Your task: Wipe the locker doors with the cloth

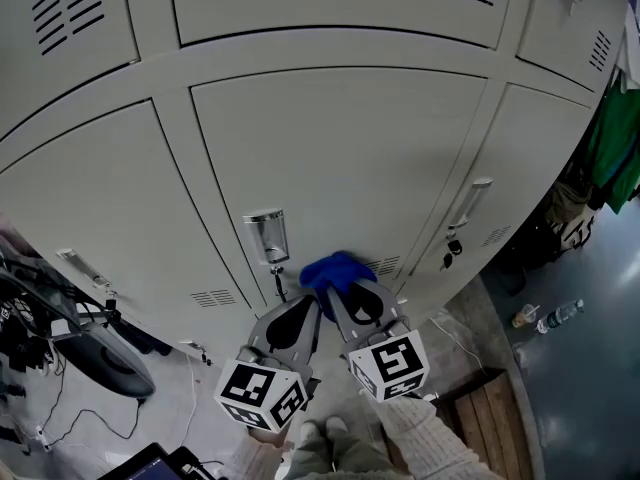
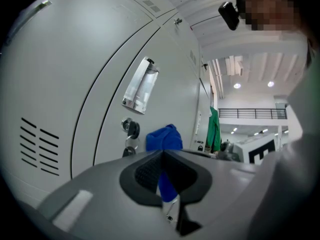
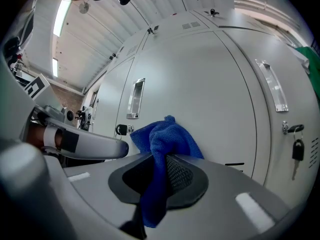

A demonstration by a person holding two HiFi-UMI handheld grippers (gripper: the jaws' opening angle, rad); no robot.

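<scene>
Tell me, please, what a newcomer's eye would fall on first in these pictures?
The bright blue cloth stands out, bunched low on the grey locker door, just below and right of its shiny handle. The left gripper and right gripper sit side by side, both shut on it.

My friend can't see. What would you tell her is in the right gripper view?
The right gripper is shut on a blue cloth, held up to a grey locker door. The left gripper reaches in from the left, and a key hangs from a lock farther right.
</scene>
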